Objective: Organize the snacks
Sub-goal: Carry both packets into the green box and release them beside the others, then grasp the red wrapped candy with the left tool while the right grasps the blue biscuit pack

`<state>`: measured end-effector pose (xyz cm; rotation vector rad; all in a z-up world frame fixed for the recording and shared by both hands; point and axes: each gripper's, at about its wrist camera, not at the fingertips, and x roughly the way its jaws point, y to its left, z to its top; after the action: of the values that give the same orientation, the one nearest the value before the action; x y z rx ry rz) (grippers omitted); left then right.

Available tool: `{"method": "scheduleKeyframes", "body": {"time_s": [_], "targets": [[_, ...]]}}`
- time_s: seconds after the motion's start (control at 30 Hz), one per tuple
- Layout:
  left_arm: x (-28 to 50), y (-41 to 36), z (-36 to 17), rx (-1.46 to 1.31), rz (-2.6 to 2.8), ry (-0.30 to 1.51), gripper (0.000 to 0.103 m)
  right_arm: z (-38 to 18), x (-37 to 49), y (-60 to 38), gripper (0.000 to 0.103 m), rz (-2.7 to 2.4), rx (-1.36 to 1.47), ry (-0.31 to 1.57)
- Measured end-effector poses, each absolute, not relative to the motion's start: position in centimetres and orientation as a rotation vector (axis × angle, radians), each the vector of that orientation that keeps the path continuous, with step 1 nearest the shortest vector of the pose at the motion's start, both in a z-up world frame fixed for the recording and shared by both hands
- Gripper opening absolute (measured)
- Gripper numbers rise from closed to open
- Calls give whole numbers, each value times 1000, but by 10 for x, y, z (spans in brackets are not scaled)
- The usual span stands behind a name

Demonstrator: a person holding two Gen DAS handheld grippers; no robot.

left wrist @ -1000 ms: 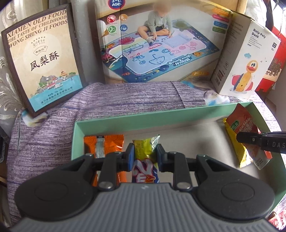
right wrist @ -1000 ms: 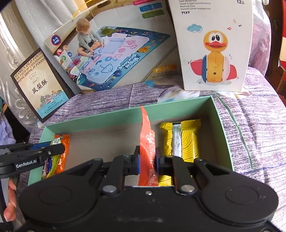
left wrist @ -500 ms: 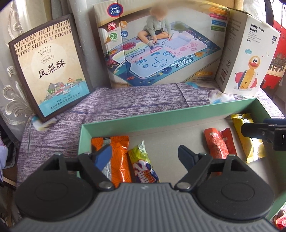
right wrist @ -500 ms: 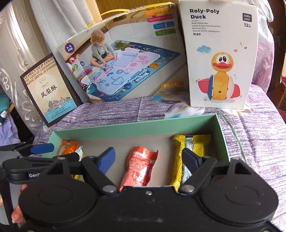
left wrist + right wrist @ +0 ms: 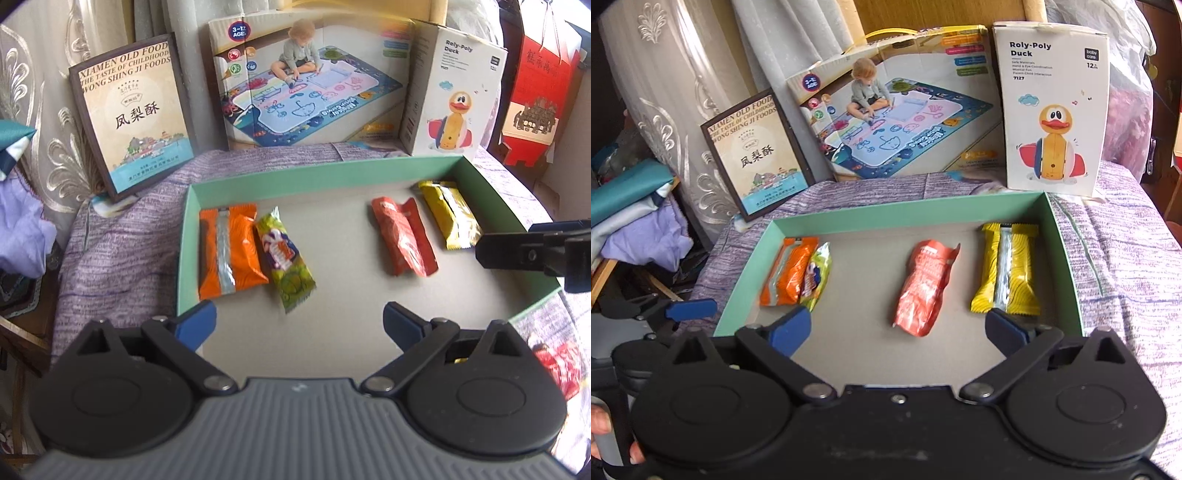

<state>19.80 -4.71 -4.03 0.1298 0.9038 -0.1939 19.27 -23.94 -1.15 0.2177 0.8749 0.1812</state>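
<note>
In the green tray (image 5: 750,266) on the bed, left to right: orange packet (image 5: 786,277), green packet (image 5: 817,275), red packet (image 5: 923,288), yellow packet (image 5: 1008,269). My left gripper (image 5: 297,321) and right gripper (image 5: 897,328) hover with jaws apart, empty; I should straighten the tilted red packet gently.

You are looking at a surface draped in a purple striped cloth (image 5: 1126,266). Directly on the cloth lies a shallow green tray (image 5: 905,213), its long side running left to right. Behind the tray, three boxes stand on the cloth in a row: a pastry box (image 5: 757,155) with Chinese lettering at the left, a play-mat box (image 5: 905,110) in the middle, and a Roly-Poly Duck box (image 5: 1052,110) at the right, just beside the tray's far right corner.
</note>
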Motion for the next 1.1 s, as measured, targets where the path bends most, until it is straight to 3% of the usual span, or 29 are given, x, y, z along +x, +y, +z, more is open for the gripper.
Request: {"method": "scheduleKeyframes", "body": {"time_s": [0.53,0.83,0.9,1.0,1.1], "targets": [[48,-29,-68,190,-377,1007,101,-35,72,-199,102,291,185,986],[13,-39,-87,277,-517,1038,100,-51,44,-189,73,312,213,1043],[12,-47,-94,298,-530,1045,92,-54,41,-188,63,314,215,1055],[13,-52,-102,288,-552,1077,63,-58,39,-188,57,314,222,1073],[12,-45,-101,259,-544,1080,53,-63,38,-187,53,320,223,1092]]}}
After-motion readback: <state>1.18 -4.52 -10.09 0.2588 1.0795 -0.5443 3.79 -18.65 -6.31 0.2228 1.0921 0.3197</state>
